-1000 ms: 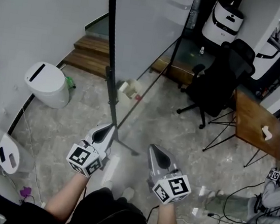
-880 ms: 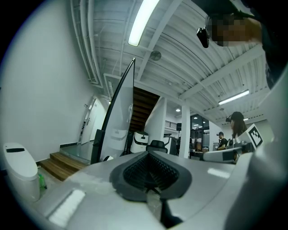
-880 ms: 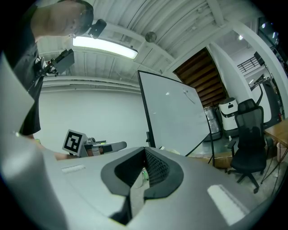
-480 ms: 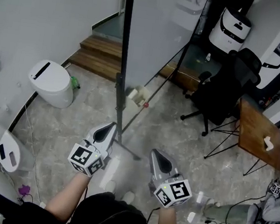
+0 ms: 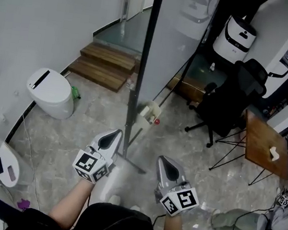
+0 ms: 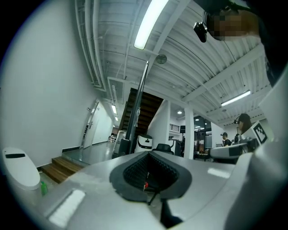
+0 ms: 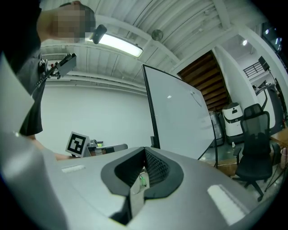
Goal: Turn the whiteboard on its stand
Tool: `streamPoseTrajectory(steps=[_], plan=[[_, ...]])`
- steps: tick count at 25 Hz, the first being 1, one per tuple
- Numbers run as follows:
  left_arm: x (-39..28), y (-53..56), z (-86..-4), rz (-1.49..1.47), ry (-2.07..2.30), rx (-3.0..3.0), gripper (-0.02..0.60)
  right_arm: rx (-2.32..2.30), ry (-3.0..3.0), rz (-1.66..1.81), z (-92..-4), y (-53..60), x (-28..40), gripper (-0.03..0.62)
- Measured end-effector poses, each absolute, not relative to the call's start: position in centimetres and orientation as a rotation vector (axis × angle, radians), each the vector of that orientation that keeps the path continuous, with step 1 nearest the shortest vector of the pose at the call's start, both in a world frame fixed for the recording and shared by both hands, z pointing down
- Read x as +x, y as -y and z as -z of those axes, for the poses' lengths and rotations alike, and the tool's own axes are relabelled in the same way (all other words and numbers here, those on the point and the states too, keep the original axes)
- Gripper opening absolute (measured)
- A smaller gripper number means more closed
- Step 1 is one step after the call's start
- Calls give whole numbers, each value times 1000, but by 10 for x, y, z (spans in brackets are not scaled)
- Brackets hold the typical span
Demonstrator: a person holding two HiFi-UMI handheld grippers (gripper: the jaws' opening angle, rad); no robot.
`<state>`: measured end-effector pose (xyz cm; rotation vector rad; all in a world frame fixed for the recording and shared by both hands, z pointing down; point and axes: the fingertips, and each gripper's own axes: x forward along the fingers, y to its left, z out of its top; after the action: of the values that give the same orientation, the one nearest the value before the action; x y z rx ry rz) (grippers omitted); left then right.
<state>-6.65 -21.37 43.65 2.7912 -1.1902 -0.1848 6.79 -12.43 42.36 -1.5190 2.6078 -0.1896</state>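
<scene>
Both forearms are reaching forward side by side, the left gripper and right gripper pointing ahead, jaws pressed together and gripping nothing. The whiteboard is standing upright on its stand just ahead, untouched.

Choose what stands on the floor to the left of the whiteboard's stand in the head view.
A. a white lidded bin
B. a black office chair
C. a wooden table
A: the white lidded bin sits left of the stand of the whiteboard, in front of the wooden steps.
</scene>
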Motion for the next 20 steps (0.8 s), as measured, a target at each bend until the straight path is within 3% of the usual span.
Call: streamPoseTrajectory(steps=[20], plan=[[-49, 273, -450, 38, 1188, 2862, 6, -1405, -2661, 111, -398, 185, 29, 8]])
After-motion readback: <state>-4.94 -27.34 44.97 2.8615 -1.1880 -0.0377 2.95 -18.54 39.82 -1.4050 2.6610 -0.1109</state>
